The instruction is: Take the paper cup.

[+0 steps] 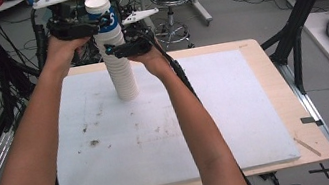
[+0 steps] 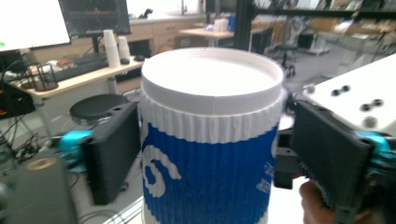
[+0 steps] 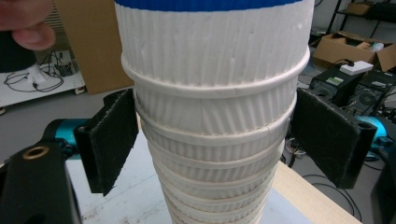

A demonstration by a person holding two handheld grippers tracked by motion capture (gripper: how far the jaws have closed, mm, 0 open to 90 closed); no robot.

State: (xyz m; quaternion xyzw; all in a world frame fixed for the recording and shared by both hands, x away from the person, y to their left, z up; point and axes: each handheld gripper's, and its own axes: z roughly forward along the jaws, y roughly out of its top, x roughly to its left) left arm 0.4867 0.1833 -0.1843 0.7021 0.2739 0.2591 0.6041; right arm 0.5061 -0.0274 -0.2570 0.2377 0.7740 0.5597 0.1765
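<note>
Left hand-held gripper (image 2: 205,154) is clamped around the blue-and-white top cup (image 2: 210,140), right hand-held gripper (image 3: 215,140) pinches the white cup stack (image 3: 212,154) just below it, and the stack's base is cut off there.

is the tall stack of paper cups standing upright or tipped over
Upright: the stack of paper cups stands on its base on the white board, leaning slightly.
</note>
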